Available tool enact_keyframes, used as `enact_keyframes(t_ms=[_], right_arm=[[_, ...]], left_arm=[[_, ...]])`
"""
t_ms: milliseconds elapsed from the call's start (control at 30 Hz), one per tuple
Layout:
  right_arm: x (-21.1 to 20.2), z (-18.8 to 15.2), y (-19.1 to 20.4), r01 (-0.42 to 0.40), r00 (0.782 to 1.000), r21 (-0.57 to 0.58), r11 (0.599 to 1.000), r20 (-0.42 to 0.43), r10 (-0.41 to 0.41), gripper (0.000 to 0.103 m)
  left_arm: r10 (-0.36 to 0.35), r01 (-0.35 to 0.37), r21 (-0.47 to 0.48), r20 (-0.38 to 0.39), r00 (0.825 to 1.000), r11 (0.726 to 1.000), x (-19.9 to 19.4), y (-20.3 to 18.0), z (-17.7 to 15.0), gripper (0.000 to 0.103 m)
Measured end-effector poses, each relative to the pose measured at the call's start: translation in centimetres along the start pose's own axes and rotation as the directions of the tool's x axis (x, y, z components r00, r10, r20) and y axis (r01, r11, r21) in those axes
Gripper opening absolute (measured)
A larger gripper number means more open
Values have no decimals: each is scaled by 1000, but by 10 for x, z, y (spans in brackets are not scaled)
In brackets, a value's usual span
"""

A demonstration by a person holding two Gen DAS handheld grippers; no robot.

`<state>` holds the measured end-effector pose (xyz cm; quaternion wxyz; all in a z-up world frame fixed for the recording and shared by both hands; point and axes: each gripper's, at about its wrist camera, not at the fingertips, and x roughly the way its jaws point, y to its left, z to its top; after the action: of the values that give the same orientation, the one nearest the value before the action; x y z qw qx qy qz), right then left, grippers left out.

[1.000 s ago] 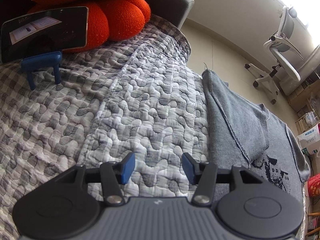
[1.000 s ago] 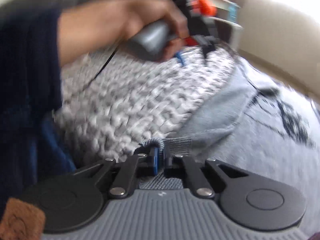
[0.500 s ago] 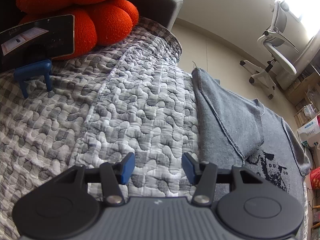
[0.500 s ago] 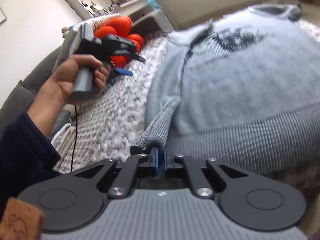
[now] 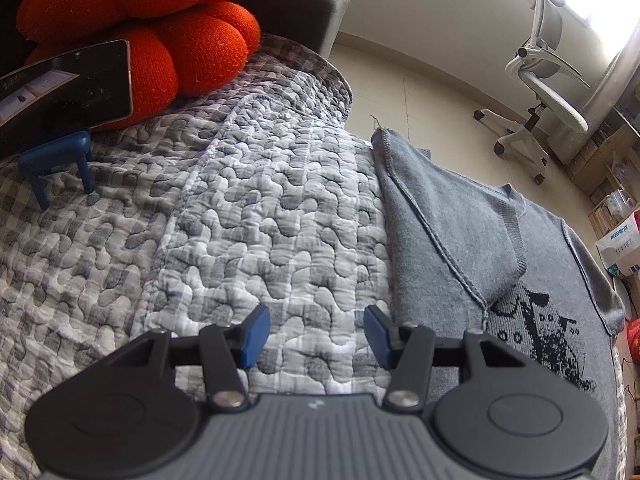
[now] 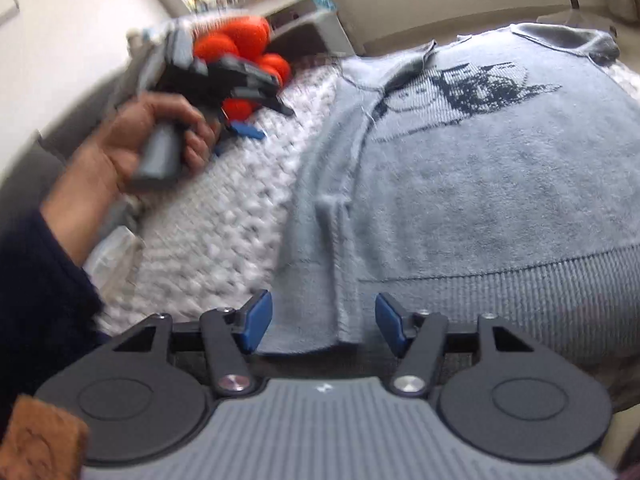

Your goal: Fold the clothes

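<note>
Sweater point(image 6: 500, 184) lies flat beyond right gripper point(image 6: 323, 322), spread wide.

Daylight glares from the upper right; the right wrist view smears with motion blur, edges fisheye-bent.

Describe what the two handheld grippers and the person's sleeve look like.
Each gripper, left and right, has blue finger pads on black linkage arms with silver pivot screws, two round black discs and a ribbed grey body. In the right wrist view the left one has a grey handle, and the sleeve is dark navy.
</note>
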<state>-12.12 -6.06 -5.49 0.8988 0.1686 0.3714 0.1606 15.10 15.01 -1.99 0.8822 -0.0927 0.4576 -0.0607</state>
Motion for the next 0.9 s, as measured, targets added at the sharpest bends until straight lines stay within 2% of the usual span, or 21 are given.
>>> enact_keyframes(t_ms=[33, 67, 100, 233, 333, 433, 533, 600, 667, 733, 767, 800, 833, 900], right_arm=[[5, -1, 2, 27, 1000, -31, 999, -11, -28, 37], [9, -1, 3, 52, 998, -59, 997, -16, -53, 15], [8, -3, 4, 63, 998, -78, 995, -10, -64, 8], [-18, -3, 3, 53, 997, -48, 997, 65, -50, 6], [-29, -3, 1, 87, 990, -29, 996, 116, -83, 6], [-15, -8, -9, 144, 988, -3, 990, 53, -144, 6], [-10, -14, -1, 172, 985, -69, 983, 24, -171, 6], [-13, -11, 5, 161, 987, -101, 982, 15, -160, 8], [-18, 1, 5, 94, 996, -115, 989, 1, -94, 11], [-22, 20, 1, 79, 996, -133, 988, 41, -74, 17], [-22, 31, -3, 75, 996, -134, 988, 59, -68, 26], [-20, 44, -9, 69, 996, -123, 990, 69, -61, 45], [-17, 57, -16, 60, 996, -105, 993, 71, -53, 50], [-3, 87, -37, 20, 999, -37, 999, 35, -19, 51]], left_arm=[[0, 0, 1, -1, 1000, 1000, 0, 0, 0, 53], [0, 0, 4, -1, 1000, 1000, 0, -1, -1, 53], [-1, 1, 7, -1, 1000, 1000, 0, -1, -1, 53], [5, -5, 21, 1, 1000, 1000, 0, -3, -2, 53], [6, -6, 27, 2, 1000, 1000, 1, -5, -1, 53], [5, -5, 39, -2, 1000, 999, 2, -9, -2, 53], [8, -8, 54, -3, 1000, 998, 3, -12, -3, 53], [12, -12, 63, 1, 1000, 998, 2, -13, -4, 53], [16, -16, 71, 5, 1000, 997, 0, -13, -4, 53], [16, -17, 76, 8, 1000, 997, -1, -14, -4, 54], [15, -16, 77, 9, 1000, 997, -1, -14, -4, 54], [14, -14, 78, 10, 1000, 997, -1, -15, -4, 55], [12, -13, 80, 10, 1000, 997, -1, -16, -4, 55], [10, -11, 82, 12, 1000, 997, -1, -17, -3, 55]])
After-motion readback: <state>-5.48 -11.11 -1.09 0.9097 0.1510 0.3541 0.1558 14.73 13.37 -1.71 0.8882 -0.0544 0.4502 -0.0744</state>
